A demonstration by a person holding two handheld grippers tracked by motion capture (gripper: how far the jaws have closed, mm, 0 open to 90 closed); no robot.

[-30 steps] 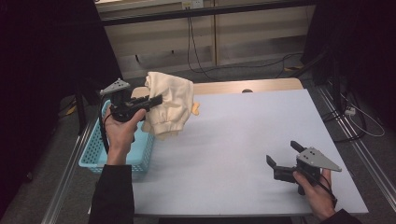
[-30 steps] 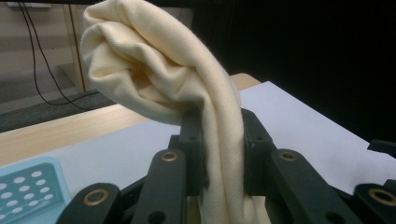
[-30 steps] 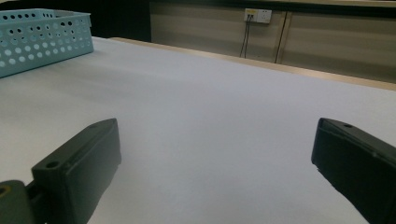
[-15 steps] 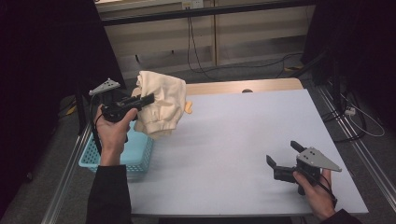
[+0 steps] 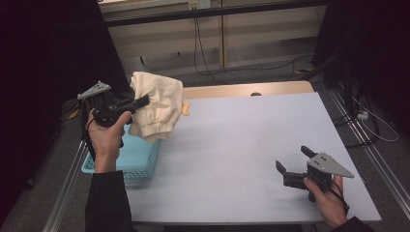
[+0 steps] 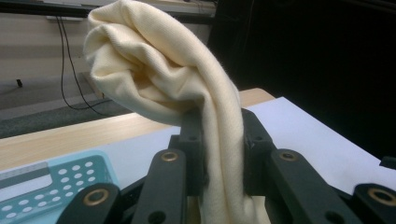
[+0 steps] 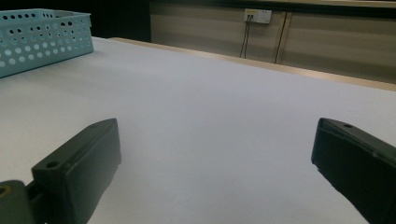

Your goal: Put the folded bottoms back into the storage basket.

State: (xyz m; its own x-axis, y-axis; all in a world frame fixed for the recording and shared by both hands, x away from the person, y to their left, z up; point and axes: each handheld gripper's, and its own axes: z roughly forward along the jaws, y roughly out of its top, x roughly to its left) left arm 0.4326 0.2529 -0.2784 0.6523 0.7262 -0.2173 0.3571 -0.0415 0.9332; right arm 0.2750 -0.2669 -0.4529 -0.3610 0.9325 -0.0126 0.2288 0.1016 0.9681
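Observation:
A cream cloth garment [image 5: 157, 106] hangs bunched in the air above the table's left edge, over the light blue perforated basket [image 5: 140, 162]. My left gripper [image 5: 140, 102] is shut on it; in the left gripper view a fold of the cloth [image 6: 154, 74] runs down between the two black jaws [image 6: 222, 154], which pinch it. My right gripper [image 5: 292, 159] rests low over the white table top near the front right corner, held by a hand. Its jaws stand wide apart with nothing between them [image 7: 215, 154].
The basket [image 7: 37, 39] stands at the table's left edge. A small yellow-orange item [image 5: 185, 110] lies just right of the hanging cloth. Wooden strip [image 5: 241, 90] along the far edge, cables on the floor behind. White table surface [image 5: 241, 140] spreads between the hands.
My left hand has lifted the cloth and carried it leftward and a bit farther back, over the basket's far end. The right hand has stayed in place.

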